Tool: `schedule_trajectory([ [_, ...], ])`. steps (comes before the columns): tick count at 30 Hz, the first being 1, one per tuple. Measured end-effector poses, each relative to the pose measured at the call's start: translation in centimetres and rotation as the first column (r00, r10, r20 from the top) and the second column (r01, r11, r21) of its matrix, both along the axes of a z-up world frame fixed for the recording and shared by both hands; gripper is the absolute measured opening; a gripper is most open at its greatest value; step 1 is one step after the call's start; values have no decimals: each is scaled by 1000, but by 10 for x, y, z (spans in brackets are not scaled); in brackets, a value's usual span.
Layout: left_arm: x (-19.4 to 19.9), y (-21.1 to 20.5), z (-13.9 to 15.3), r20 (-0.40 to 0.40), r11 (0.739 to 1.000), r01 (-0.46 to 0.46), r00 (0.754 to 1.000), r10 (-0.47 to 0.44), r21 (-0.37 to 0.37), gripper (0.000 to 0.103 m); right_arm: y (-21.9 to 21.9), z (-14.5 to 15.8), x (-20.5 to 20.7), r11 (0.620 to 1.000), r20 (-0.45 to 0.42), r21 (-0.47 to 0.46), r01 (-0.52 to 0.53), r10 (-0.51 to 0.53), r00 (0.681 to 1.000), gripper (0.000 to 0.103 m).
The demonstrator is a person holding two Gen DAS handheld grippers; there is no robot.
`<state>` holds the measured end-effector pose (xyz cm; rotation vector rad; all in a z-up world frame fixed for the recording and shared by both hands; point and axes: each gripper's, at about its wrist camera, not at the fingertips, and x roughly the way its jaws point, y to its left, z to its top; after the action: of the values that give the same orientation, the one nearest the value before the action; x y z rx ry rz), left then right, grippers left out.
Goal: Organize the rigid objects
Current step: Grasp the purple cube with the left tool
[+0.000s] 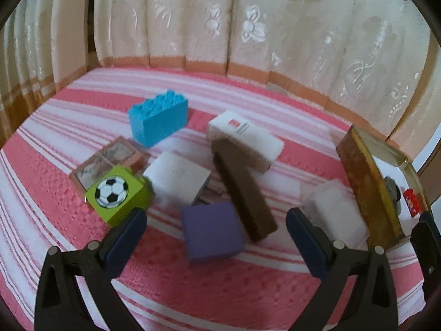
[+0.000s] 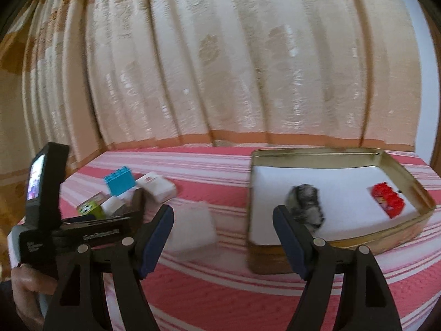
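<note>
Both the left gripper (image 1: 216, 237) and right gripper (image 2: 223, 234) gape empty above the pink-striped bedspread (image 1: 220, 289); gold rectangular tin (image 2: 413, 190) near its far-right edge.

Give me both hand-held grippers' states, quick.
Left hand-held gripper: open, holding nothing.
Right hand-held gripper: open, holding nothing.

no text can be read: white lettering on the left gripper's black body (image 2: 91, 237) is blurred; the green cube (image 1: 117, 194) bears a football picture.
</note>
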<state>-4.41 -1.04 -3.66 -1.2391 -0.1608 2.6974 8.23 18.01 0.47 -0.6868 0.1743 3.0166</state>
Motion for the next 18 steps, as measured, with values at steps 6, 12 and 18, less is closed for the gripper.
schedule_trajectory([
  [6,-1,-5,-3,31,1000,5,1000,-4,-4,95,-11,-3,-5,1000,26,9,-26,25,999,77],
  [12,1,-17,-1,19,999,33,999,-33,7,70,-12,-6,-10,999,59,-4,-36,36,998,77],
  [18,2,-35,-1,12,994,65,998,-67,88,60,-20,-7,-15,998,74,-1,-59,59,996,77],
])
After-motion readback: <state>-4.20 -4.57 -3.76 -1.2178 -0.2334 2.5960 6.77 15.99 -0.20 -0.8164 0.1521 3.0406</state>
